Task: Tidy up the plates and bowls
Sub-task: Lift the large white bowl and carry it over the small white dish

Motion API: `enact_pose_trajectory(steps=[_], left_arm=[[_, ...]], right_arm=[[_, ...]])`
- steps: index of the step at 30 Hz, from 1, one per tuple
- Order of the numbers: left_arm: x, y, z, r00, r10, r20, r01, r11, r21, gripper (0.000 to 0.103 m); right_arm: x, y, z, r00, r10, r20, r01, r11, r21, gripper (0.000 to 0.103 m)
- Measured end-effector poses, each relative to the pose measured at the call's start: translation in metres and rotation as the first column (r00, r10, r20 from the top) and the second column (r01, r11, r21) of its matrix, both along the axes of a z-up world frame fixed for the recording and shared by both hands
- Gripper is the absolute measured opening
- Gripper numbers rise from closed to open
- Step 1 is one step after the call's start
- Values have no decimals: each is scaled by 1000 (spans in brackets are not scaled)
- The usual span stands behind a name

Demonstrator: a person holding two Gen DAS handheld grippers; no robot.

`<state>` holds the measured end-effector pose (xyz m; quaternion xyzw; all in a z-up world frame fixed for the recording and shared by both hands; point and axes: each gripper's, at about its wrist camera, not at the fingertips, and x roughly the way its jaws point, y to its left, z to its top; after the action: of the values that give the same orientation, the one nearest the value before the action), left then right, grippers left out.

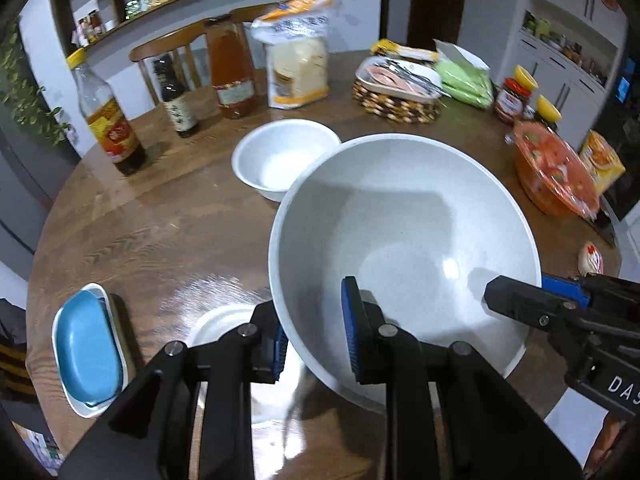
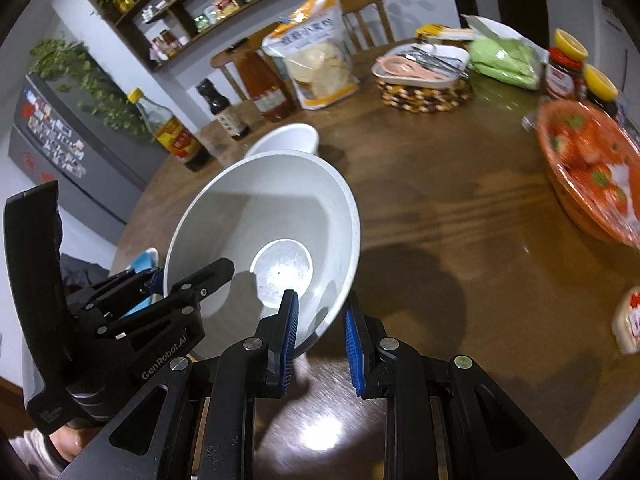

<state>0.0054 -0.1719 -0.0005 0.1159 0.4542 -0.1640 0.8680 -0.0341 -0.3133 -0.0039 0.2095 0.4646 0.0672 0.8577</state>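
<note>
Clearly the big bowl (image 1: 404,240) is off the bench (image 1: 152,216), tilted, and carried between two tools: the left hand-held gripper (image 1: 316,344) is closed over the near rim, one blue pad inside the wall and one outside, and the right hand-held gripper (image 2: 320,340) is clamped the same way on the rim at the other side, as its own view shows. It looks like a glazed, speckled ceramic or melamine piece: stiff, smooth and probably slippery under rubber pads, likely heavy enough for its width that a single rim pinch would let it swing. A rim hold on opposite sides, as here, seems the sound choice, since the wall is thin enough to fit the jaws and the curve gives nothing else to seize. If it is ceramic, a knock against another dish could chip it. A small bowl (image 1: 286,158) stands on the bench just behind it, and a blue dish (image 1: 86,352) sits in a white tray at the near left edge.
</note>
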Motion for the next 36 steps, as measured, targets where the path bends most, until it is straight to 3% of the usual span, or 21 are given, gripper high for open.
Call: enact_pose_trajectory(steps=[23,36], left_arm=[[-16,-36,-57,993,-26,-111,34,997,74,24],[-11,-36,-64,991,-16,-132,26,997,77,29]], right_arm=[[-11,-22,-47,988,20,-154,-20,1000,6,25],[-6,-17,-46,988,18,-154,-19,1000,-8,26]])
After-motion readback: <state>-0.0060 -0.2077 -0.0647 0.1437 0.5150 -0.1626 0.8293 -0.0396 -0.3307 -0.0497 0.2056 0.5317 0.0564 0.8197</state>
